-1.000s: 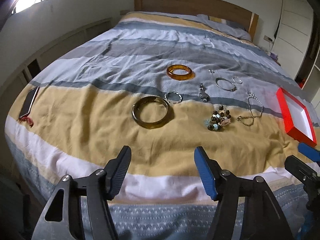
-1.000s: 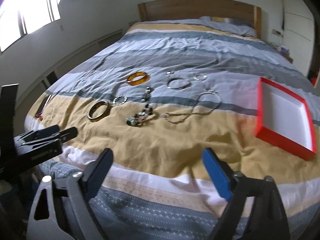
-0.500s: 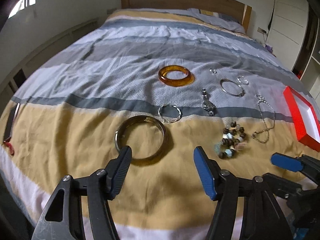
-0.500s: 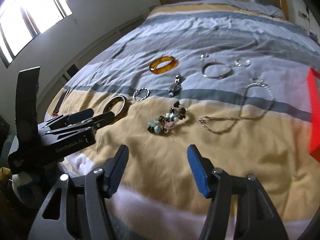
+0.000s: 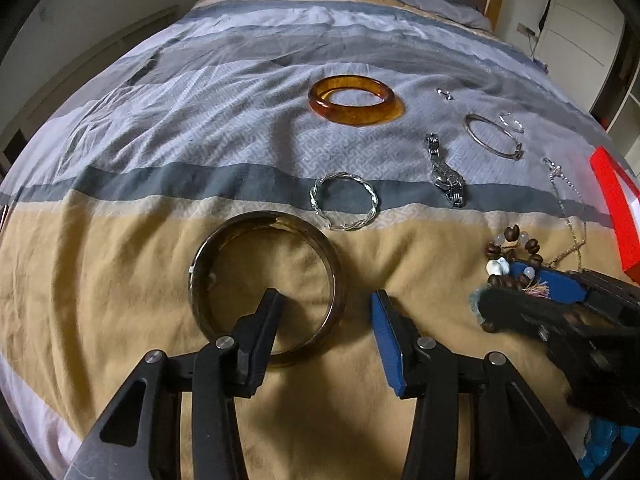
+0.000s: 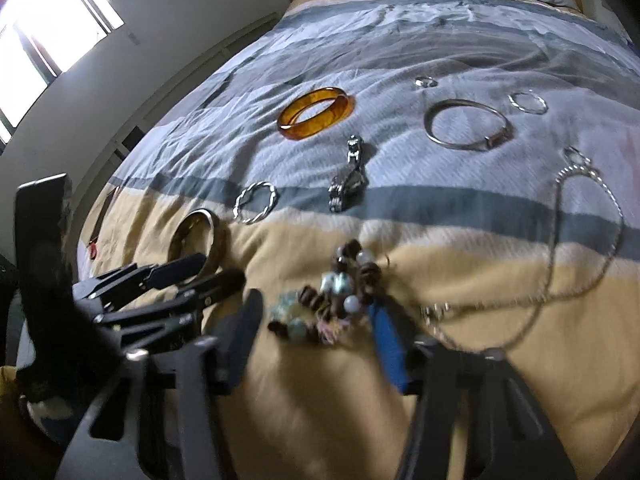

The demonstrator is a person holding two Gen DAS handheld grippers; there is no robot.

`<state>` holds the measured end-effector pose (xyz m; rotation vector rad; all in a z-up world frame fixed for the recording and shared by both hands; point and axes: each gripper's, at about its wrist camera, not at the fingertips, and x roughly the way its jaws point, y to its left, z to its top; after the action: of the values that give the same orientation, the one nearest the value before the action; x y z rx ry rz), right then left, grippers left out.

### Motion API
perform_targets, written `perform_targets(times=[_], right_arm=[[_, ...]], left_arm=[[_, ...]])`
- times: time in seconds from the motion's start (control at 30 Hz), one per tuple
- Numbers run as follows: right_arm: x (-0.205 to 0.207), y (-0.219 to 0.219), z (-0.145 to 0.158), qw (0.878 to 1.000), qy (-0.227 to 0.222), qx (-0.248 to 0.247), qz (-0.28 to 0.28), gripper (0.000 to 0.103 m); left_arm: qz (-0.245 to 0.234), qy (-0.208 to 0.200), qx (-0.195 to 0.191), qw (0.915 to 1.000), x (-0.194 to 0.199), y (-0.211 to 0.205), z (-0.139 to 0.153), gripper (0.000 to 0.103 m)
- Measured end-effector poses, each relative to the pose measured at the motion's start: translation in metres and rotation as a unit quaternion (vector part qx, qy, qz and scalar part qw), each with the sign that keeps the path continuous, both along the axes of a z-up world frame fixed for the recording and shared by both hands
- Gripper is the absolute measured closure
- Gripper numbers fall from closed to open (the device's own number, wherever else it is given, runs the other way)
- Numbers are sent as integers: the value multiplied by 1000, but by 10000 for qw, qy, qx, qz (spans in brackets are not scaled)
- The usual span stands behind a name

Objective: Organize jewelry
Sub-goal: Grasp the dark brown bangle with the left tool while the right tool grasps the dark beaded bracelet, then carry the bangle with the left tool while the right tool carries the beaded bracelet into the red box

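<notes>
A dark brown bangle (image 5: 262,218) lies flat on the yellow stripe of the bedspread. My left gripper (image 5: 326,314) straddles its right rim, black finger inside the ring and blue finger outside. Its jaws are closing and stand clear of the rim. A beaded bracelet (image 6: 344,280) of brown, white and teal beads sits between the fingers of my right gripper (image 6: 316,322). Those jaws are closing too, and no pad is seen pressing on the beads. In the left wrist view, the right gripper (image 5: 500,284) covers part of the beaded bracelet (image 5: 514,248). In the right wrist view, the left gripper (image 6: 208,274) reaches the bangle (image 6: 216,236).
Farther up the bed lie an amber bangle (image 5: 354,100), a twisted silver bracelet (image 5: 344,206), a metal watch (image 5: 444,172), a thin silver bangle (image 5: 494,140), a small hoop (image 5: 510,122) and a chain necklace (image 5: 568,208). A red open box (image 5: 612,208) sits at the right.
Both grippers have come forward and down onto the bed. Their jaws have narrowed. The left now straddles the dark bangle's rim; the right now brackets the beaded bracelet.
</notes>
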<state>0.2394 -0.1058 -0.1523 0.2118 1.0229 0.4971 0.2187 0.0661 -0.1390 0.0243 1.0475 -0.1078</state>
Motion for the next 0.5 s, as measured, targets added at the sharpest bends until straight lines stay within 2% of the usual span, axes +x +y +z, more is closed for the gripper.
perform_targets(times=[0.03,0.07,0.1,0.13,0.2,0.3,0.5], right_arm=[[3,1,-3,10000,34,-13,-14,78],[6,2,-6,10000,73,-7,-14,80],[7,2,-8,9999,101,10,-9,84],[7,1,-8,9999,109,29,1,88],[4,1,-7,9999,94,75,49,88],[-4,-2,2,9998,-8,204,83,88],[-35,-15,36,9988,-296,388,64,88]], left_arm=[[1,4,-8,10000,0,1,-1,62],[9,10,-10,10000,2,1,-1,64],[17,8,-13,10000,1,1,-1,70],[10,-7,-9,10000,0,1,0,82],[-32,-18,-8,10000,-1,-1,2,93],[-18,-77,87,9999,-4,-3,7,93],[157,-162,-171,9996,-18,4,29,95]])
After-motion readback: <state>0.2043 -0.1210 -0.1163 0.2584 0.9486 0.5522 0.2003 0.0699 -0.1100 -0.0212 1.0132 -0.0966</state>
